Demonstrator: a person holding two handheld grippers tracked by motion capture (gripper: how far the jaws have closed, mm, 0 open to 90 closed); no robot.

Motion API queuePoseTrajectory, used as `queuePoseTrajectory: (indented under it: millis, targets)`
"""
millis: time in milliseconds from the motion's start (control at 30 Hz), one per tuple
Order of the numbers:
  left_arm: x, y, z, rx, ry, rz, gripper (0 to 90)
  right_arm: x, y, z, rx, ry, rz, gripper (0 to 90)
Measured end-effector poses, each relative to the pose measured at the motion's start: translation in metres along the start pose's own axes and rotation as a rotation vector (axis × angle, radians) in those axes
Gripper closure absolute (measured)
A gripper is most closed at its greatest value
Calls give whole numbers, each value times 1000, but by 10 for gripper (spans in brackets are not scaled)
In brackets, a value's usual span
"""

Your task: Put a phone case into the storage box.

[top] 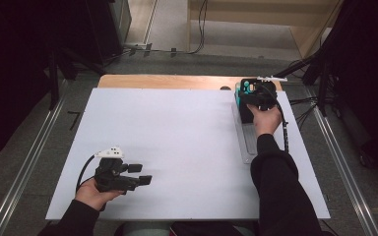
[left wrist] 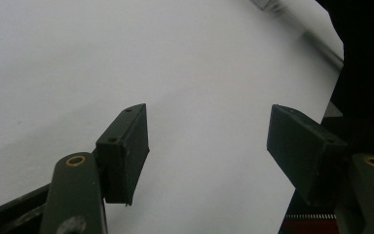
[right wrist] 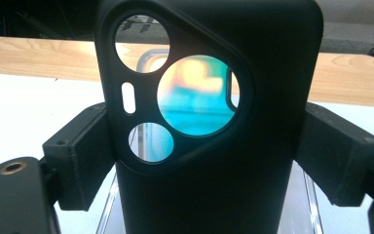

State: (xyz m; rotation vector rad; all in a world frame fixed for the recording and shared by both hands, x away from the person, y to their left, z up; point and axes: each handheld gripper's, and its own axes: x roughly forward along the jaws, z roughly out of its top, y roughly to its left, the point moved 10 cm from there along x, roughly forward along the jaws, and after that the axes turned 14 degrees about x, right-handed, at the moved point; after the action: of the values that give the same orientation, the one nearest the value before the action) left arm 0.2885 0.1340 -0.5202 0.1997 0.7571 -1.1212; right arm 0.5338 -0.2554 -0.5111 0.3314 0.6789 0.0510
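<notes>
While clamped by the right gripper [right wrist: 204, 161] across its edges, black phone case [right wrist: 209, 122] mid-carry above clear tray [top: 246, 140], needing steady lowering; left gripper [left wrist: 209, 146] half-open, empty.

Black phone case [right wrist: 209, 117], upright, camera cutouts uppermost

Probably a lab: railed floor [top: 24, 167], cables [top: 305, 105]
</notes>
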Motion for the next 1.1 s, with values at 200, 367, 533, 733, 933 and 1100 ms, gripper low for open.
queuePoseTrajectory:
  millis: [200, 367, 533, 733, 933, 1100]
  targets:
    - [1, 1, 1, 3, -1, -4, 326, 7, 2, 8, 6, -16, -8, 120]
    - [2, 1, 1, 2, 3, -5, 325, 11, 4, 10, -8, -24, -6, 118]
    - [4, 0, 3, 4, 1, -8, 326, 14, 7, 8, -36, -23, -10, 108]
    - [4, 0, 3, 9, 3, -9, 326, 13, 7, 8, -58, -6, 9, 102]
    - [5, 0, 3, 10, 3, -13, 326, 18, 7, 3, -27, 33, 57, 2]
    - [3, 2, 4, 1, -3, -7, 325, 19, 5, 0, -29, 57, 62, 2]
